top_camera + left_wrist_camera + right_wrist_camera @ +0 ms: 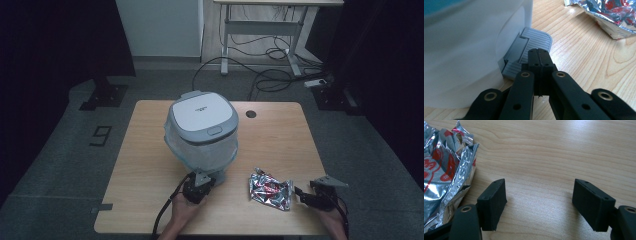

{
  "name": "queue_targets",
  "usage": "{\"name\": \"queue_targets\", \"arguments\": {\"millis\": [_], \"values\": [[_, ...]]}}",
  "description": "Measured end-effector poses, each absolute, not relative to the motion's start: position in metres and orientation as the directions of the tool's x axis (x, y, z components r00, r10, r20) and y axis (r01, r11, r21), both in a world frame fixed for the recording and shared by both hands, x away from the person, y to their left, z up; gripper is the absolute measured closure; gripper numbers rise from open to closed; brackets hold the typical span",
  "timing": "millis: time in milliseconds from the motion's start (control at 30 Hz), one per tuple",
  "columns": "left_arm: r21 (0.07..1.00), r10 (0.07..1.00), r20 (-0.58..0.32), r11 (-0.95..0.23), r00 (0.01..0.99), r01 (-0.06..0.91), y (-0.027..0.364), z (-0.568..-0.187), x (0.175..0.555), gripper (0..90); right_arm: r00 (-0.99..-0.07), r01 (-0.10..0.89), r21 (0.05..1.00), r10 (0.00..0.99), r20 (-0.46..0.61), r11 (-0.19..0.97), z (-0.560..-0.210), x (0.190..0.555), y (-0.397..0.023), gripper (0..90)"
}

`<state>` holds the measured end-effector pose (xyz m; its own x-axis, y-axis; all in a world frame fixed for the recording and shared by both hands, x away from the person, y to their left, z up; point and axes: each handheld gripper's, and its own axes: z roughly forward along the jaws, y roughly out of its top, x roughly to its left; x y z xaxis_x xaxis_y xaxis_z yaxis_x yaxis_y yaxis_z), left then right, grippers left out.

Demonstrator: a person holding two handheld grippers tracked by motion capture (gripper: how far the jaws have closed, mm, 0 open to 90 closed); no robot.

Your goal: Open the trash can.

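A white and grey pedal bin lined with a clear bag stands in the middle of the wooden table. Its grey foot pedal sticks out at the base toward me. My left gripper is shut with nothing between its jaws, and its tip is over the pedal; I cannot tell whether it touches. A crumpled silver and red foil wrapper lies flat to the right of the bin. My right gripper stands open just right of the wrapper, with bare wood between its pads.
A round cable hole sits at the table's back right. The front edge runs close under both hands. Behind the table, on the floor, stand a desk frame and loose cables.
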<state>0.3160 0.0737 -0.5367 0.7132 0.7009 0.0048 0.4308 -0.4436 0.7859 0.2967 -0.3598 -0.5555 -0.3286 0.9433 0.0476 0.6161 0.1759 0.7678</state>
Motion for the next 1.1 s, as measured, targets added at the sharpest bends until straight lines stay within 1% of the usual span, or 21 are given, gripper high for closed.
{"name": "queue_targets", "arguments": {"millis": [100,200,867,1100], "values": [[0.775,0.7,0.003,-0.453,0.715,0.44,0.073,-0.5386,0.3167,90.0,-0.328,0.616,0.769,0.943,0.049,0.174,-0.5554,0.2966,-0.36,26.8],[0.763,0.698,0.024,-0.475,0.716,0.438,0.0711,-0.5415,0.3171,90.0,-0.328,0.616,0.769,0.943,0.05,0.174,-0.5554,0.2965,-0.36,26.8],[0.764,0.698,0.017,-0.47,0.716,0.441,0.0712,-0.5422,0.3183,90.0,-0.325,0.613,0.772,0.944,0.051,0.169,-0.5553,0.296,-0.3604,26.9],[0.765,0.696,0.018,-0.472,0.718,0.438,0.0715,-0.5423,0.3184,90.0,-0.319,0.596,0.79,0.945,0.07,0.142,-0.5533,0.2933,-0.3625,27.5]]}}
